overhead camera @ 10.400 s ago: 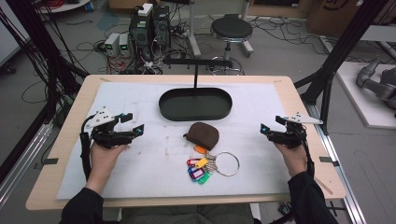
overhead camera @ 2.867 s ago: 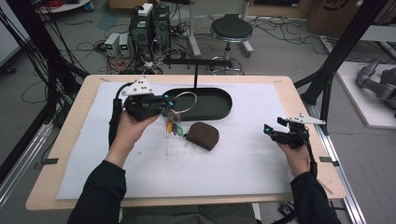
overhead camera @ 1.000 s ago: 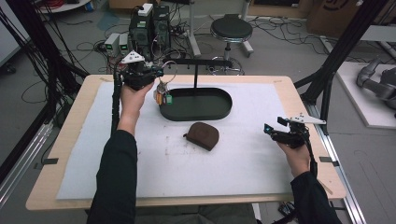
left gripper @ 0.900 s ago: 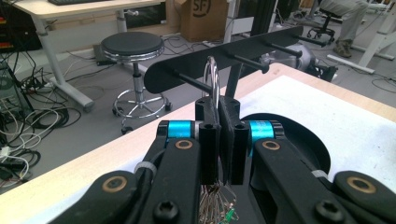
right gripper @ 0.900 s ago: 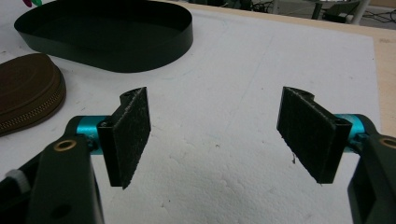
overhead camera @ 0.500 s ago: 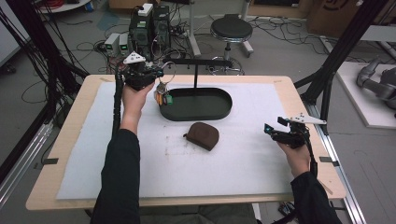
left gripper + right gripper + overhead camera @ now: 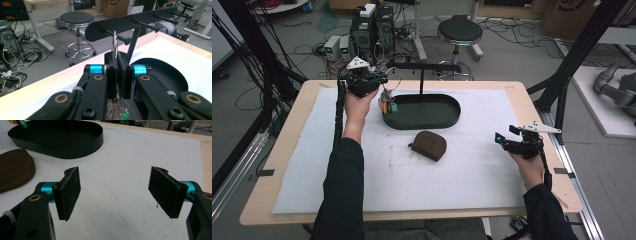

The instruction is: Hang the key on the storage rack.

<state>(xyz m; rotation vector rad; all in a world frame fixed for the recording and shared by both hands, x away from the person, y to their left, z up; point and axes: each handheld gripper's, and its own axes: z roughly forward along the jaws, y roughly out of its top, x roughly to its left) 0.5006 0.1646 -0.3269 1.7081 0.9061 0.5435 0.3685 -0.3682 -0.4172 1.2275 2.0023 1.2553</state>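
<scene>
Both arms reach forward: the left gripper (image 7: 379, 80), raised near the table's (image 7: 512, 175) far-left corner, clamps the key ring (image 7: 115, 42) by a rack (image 7: 130, 22) peg; keys mostly hidden below. The right gripper (image 7: 115, 192) gapes empty near the right edge.

A white mat (image 7: 492, 165) covers the wooden table (image 7: 522, 95), bearing a black tray (image 7: 447, 117) and brown pouch (image 7: 429, 145).

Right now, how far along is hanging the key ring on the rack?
Done: the metal key ring with coloured tags is off the table, clamped in the shut left hand-held gripper. In hand: its ring is raised to the end peg of the black peg rack, not clearly hooked yet. Left: hook it and let go. The brown zipped pouch lies untouched; the right hand-held gripper is open.
</scene>
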